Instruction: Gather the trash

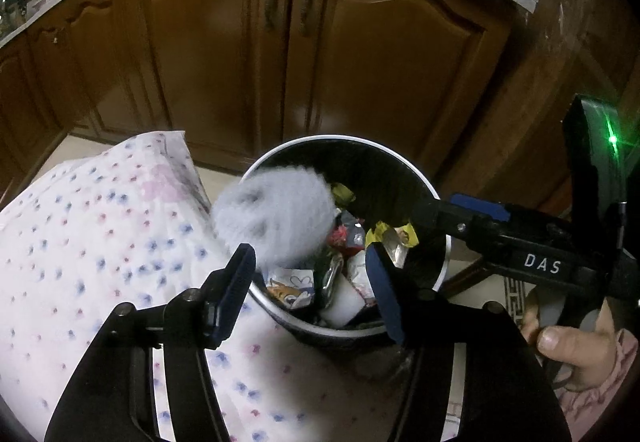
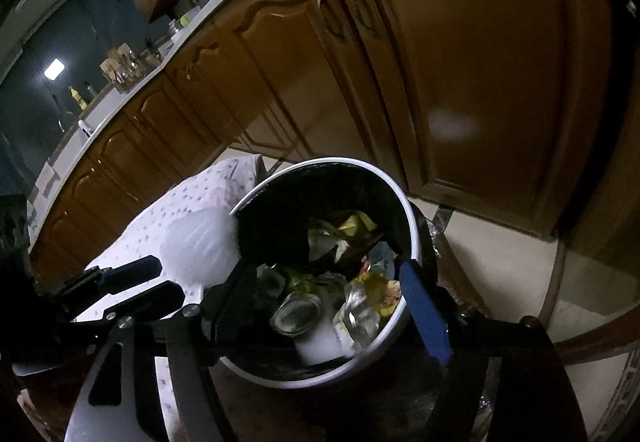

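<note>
Blurred white wad (image 1: 276, 218) over bin (image 1: 444, 266).
L gripper (image 1: 312, 278) & R gripper (image 2: 324, 290): jaws apart, gripping nothing.

Floral cloth (image 1: 92, 226) (pink, blue dots)

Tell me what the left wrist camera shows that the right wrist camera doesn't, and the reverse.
Only the left wrist view shows the person's hand gripping the right gripper and a green light on it. Only the right wrist view shows the far countertop with bottles and jars. Both show the trash bin full of wrappers, the blurred white wad at its rim, the dotted cloth, and wooden cabinets.
</note>
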